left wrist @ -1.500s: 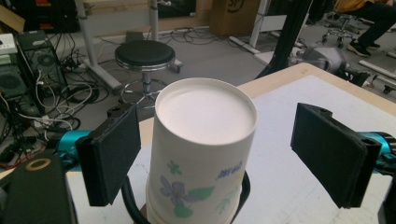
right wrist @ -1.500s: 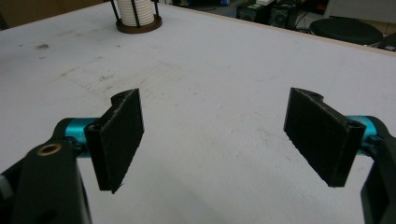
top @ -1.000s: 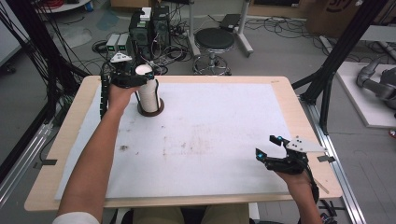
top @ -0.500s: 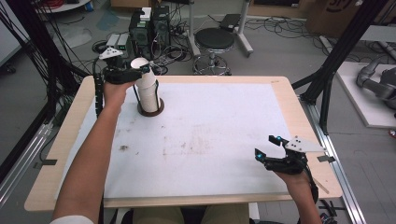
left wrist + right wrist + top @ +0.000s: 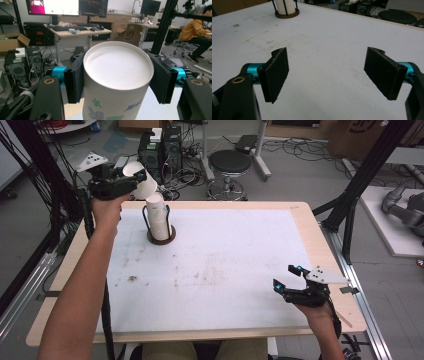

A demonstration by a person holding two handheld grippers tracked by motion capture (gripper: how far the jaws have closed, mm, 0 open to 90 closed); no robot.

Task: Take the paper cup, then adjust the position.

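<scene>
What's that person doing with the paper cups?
A person holds a gripper in each hand. The left gripper is clamped on a paper cup and holds it tilted in the air, above the stack of cups in a round holder on the table. The right gripper waits open near the table's front corner, holding nothing.

Paper cup (image 5: 140,181) sits between the left gripper's (image 5: 131,179) jaws, up above and just left of the cup stack (image 5: 158,217) in its holder (image 5: 161,237) at the table's (image 5: 300,227) far left. Right gripper (image 5: 289,282) hangs over the near right corner, well apart from them.
</scene>
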